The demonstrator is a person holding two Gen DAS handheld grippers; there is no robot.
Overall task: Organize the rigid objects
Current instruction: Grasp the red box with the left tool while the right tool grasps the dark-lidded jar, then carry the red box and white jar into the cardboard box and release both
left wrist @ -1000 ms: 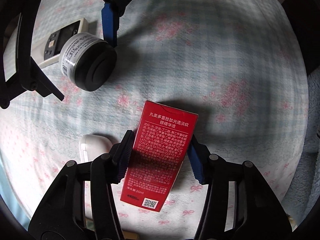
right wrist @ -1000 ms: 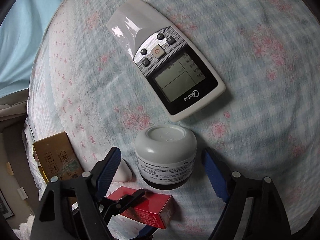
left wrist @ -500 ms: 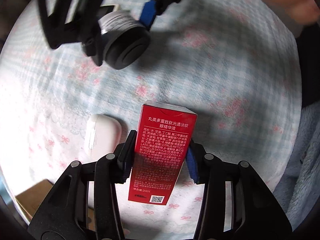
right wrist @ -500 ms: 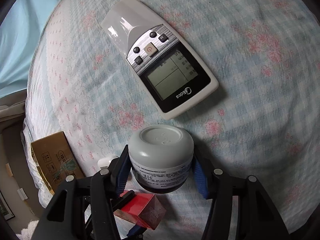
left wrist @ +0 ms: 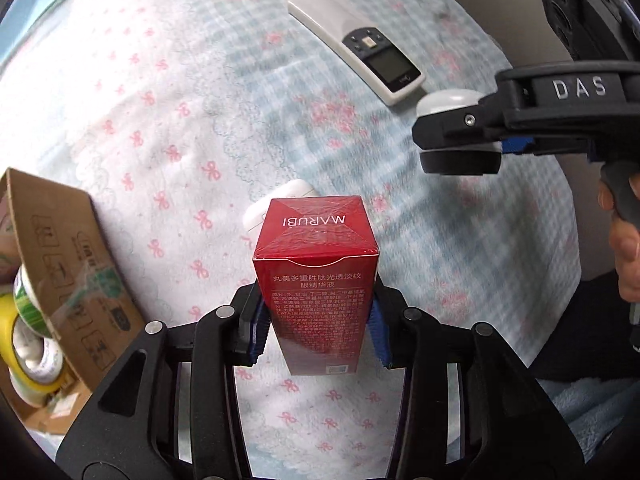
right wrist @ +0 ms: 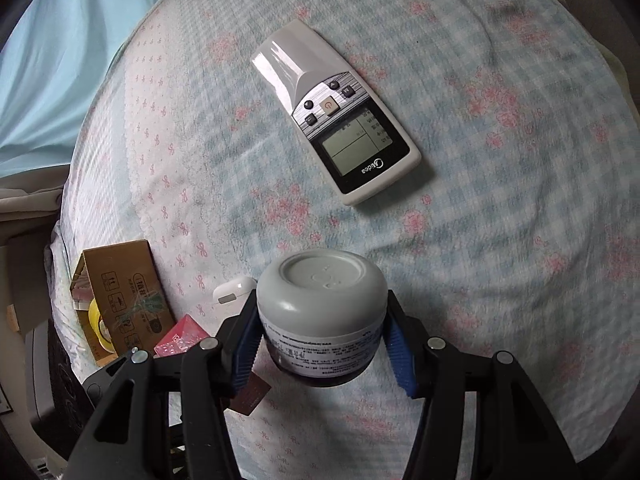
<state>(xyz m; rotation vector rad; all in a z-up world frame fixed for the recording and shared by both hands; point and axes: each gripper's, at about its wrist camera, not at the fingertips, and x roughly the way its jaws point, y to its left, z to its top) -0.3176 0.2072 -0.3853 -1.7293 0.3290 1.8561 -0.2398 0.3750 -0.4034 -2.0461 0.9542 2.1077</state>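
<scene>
A bed (right wrist: 500, 216) under a checked floral cover carries a white remote control (right wrist: 336, 128) and a small white earbud case (right wrist: 234, 290), with an open cardboard box (left wrist: 76, 264) at its edge. The right gripper (right wrist: 322, 344) is clamped on a grey cream jar (right wrist: 322, 304), lifted clear of the cover. The left gripper (left wrist: 318, 330) is clenched on a red carton (left wrist: 316, 276), its blue pads (left wrist: 258, 334) pressing both sides, held above the earbud case.

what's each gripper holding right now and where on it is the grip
Left gripper: red box, jaws on its two narrow sides, lower half. Right gripper: grey jar, jaws on opposite sides of its labelled wall.
</scene>
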